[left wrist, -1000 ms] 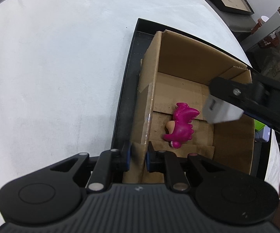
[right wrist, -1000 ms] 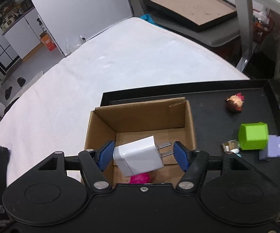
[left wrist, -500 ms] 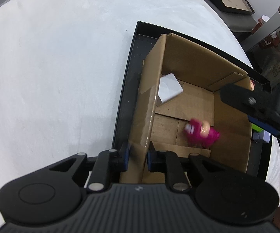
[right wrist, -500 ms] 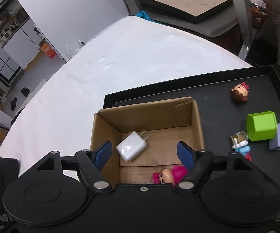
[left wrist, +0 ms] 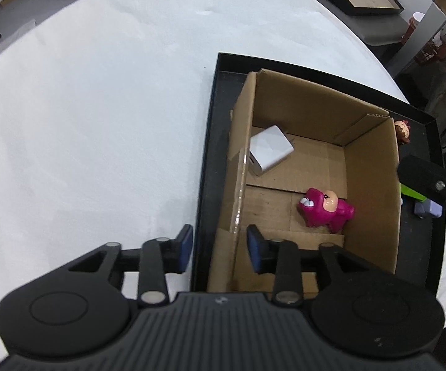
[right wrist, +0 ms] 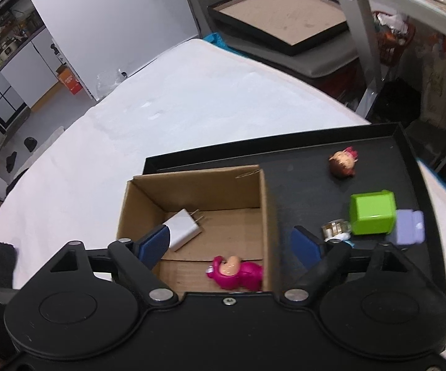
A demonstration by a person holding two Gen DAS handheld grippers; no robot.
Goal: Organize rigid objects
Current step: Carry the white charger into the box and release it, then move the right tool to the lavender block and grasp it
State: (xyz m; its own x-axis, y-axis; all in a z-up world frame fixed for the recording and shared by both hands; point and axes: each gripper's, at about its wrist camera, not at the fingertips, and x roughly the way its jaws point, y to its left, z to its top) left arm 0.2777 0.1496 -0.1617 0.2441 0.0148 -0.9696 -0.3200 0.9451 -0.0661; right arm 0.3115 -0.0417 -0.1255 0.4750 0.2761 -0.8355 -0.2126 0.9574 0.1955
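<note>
An open cardboard box (left wrist: 372, 185) (right wrist: 192, 187) stands at the left end of a black tray (left wrist: 209, 154) (right wrist: 309, 182). Inside it lie a white plug charger (left wrist: 269, 150) (right wrist: 184, 228) and a pink toy figure (left wrist: 325, 211) (right wrist: 235, 273). My left gripper (left wrist: 220, 249) straddles the box's near left wall; its jaws are opening and the pads stand clear of the cardboard. My right gripper (right wrist: 230, 245) hovers over the box's right wall with nothing between its fingers, its jaws still opening.
On the tray right of the box lie a doll head (right wrist: 343, 164), a green cube (right wrist: 372, 213), a lilac block (right wrist: 408, 227) and a small clear bottle (right wrist: 335, 227). A white cloth (left wrist: 99, 123) covers the table. Stacked black trays (right wrist: 278, 24) sit beyond it.
The charger left my right gripper and dropped into the box's back left corner. The right gripper widened and drifted right. My left gripper let go of the box wall. The pink toy shifted.
</note>
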